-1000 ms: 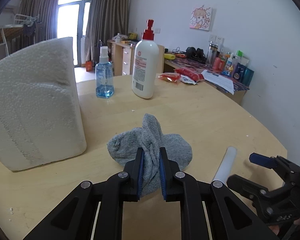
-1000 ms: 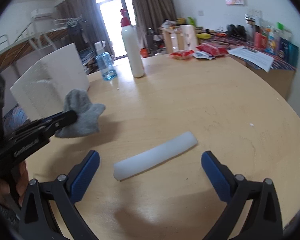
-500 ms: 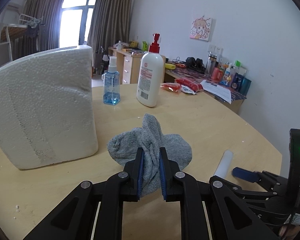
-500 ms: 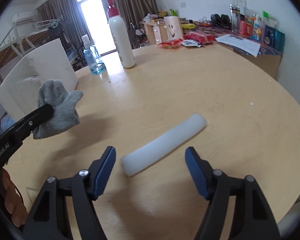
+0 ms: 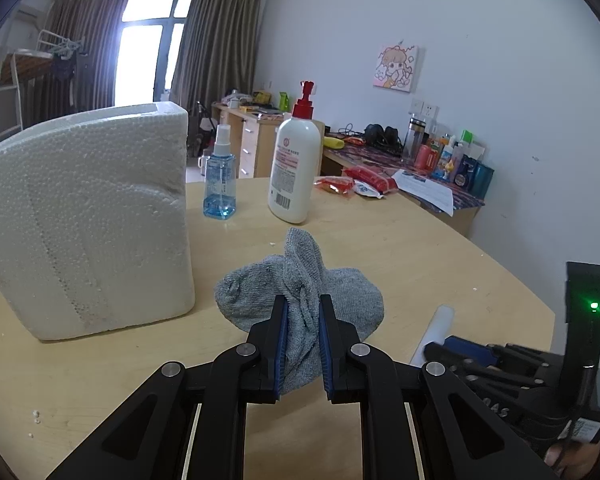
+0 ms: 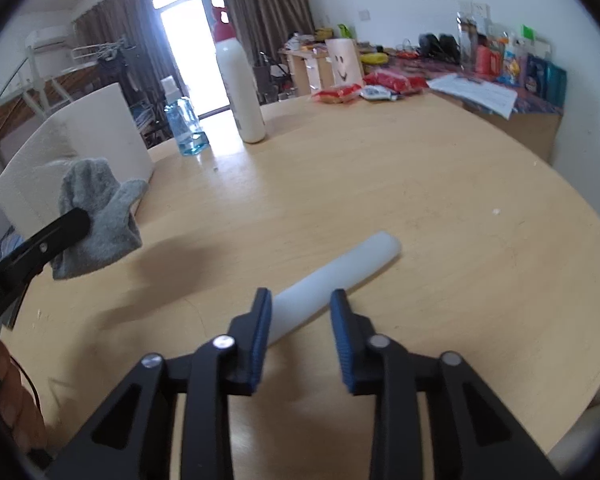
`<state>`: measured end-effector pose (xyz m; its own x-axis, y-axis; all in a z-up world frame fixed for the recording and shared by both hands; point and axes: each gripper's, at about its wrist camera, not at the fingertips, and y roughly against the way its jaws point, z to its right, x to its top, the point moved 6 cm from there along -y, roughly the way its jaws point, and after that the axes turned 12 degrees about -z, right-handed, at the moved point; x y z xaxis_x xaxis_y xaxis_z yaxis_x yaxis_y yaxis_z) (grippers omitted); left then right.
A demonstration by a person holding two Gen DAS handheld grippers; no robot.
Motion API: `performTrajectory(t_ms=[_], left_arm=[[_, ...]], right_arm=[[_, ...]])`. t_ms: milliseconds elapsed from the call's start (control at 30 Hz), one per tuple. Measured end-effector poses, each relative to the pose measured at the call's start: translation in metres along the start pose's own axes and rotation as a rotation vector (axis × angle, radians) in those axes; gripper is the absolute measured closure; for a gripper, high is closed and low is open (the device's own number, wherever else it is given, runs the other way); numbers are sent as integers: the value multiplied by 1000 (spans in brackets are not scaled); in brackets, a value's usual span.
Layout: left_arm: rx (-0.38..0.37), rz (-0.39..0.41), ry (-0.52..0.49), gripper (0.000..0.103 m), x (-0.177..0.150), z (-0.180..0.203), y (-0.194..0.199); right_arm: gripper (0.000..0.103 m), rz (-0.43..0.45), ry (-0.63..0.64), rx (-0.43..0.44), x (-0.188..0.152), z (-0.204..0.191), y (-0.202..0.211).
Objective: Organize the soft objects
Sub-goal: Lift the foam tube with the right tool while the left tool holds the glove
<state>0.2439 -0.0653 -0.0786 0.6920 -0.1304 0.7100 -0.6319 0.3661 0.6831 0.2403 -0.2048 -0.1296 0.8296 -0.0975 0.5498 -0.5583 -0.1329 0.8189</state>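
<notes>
While our left gripper stays clamped on the crumpled grey knitted sock, our right gripper, wide a second ago, is closing round the white foam tube, readying its pickup

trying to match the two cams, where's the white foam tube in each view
Left wrist: the white foam tube lies low right on the table, its near end behind the right gripper.
Right wrist: centre, near end between the closing jaws.
Shared landmark: the white pump bottle.

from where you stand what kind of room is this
Probably a lived-in bedroom or dorm room: a cluttered desk along the wall, a drying rack by the curtained window, and a cartoon picture.
</notes>
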Motion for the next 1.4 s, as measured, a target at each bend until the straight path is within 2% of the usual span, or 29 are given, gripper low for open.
performTrajectory(t_ms=[133, 267, 400, 500, 567, 667, 733, 1067, 1167, 1367, 1400], left_arm=[[2, 1, -8, 88, -1, 0, 1], [6, 4, -6, 88, 0, -1, 2], [9, 4, -8, 88, 1, 1, 2], [15, 6, -7, 88, 1, 1, 1], [13, 7, -6, 88, 2, 1, 1], [12, 8, -4, 88, 2, 2, 1], [8, 12, -6, 88, 2, 3, 3], [-2, 58, 1, 88, -1, -2, 19], [-8, 69, 9, 88, -2, -7, 24], [-26, 74, 30, 88, -3, -14, 30], [-28, 75, 31, 88, -3, -15, 30]], right_arm=[[73, 37, 44, -34, 0, 6, 16], [73, 24, 36, -67, -1, 13, 18], [72, -5, 8, -15, 2, 16, 11], [72, -44, -65, 31, 7, 19, 1], [72, -54, -94, 16, 9, 18, -5], [65, -52, -129, -6, 11, 17, -9], [51, -41, -151, -18, 14, 15, -10], [51, -38, -121, -132, 21, -1, -21], [51, -44, -136, -135, 25, 1, -22], [48, -70, -75, -214, 31, -8, -30], [56, -61, -79, -203, 32, -7, -29]])
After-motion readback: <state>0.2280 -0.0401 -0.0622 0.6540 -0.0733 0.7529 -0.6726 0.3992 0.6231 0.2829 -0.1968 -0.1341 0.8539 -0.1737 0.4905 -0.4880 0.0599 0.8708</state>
